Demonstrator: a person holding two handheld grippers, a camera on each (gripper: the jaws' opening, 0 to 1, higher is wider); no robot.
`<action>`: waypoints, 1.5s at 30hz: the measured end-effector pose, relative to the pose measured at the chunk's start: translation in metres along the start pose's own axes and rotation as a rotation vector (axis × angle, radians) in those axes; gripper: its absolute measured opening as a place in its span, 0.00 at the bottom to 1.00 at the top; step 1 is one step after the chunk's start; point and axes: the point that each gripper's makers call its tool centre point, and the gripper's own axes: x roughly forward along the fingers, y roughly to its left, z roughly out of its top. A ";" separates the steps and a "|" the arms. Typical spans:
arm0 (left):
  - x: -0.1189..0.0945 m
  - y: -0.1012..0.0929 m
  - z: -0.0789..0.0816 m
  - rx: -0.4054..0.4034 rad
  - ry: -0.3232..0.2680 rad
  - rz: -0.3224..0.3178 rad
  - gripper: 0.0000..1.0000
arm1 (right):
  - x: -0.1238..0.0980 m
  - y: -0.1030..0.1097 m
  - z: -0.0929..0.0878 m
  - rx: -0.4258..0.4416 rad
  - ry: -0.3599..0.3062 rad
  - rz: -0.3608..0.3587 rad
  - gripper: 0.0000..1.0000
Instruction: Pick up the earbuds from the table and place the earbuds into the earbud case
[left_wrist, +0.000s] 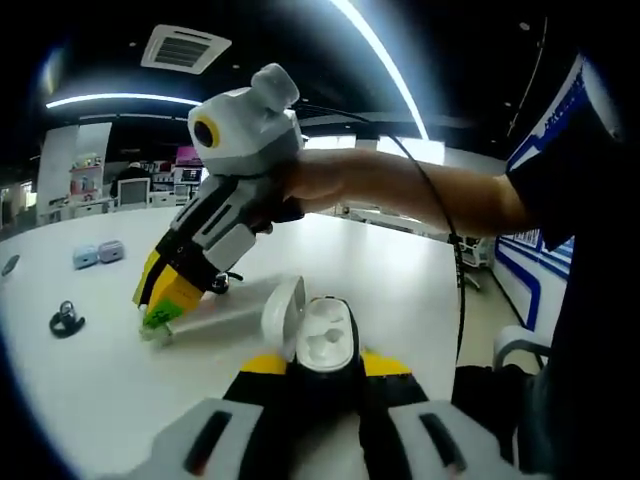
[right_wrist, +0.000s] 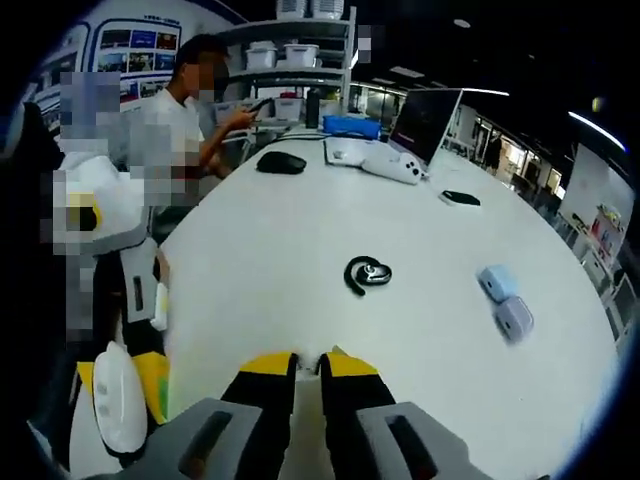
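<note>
On table ahead of nearly closed right jaws: earbud (right_wrist: 366, 273); left jaws grip case (left_wrist: 325, 338).

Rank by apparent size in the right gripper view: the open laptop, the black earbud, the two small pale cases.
1. Open laptop, though farthest.
2. Black ear-hook earbud.
3. The two small pale blue-grey cases: alike, unranked; roughly earbud-sized too.

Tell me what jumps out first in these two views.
In the left gripper view, the left gripper clamps an open white case, lid up. The right gripper reaches in from above, its yellow fingers tipped down at the table. In the right gripper view, a black earbud lies mid-table, ahead of those fingers.
</note>
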 end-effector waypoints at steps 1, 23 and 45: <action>0.000 0.000 0.000 0.000 0.000 0.000 0.25 | 0.000 0.001 0.000 0.003 -0.002 0.003 0.10; 0.001 0.002 0.000 -0.006 -0.001 0.005 0.25 | -0.001 -0.002 0.000 0.088 -0.064 0.000 0.09; 0.001 0.002 0.001 -0.006 -0.001 0.004 0.25 | -0.033 -0.003 -0.025 0.141 -0.081 -0.068 0.09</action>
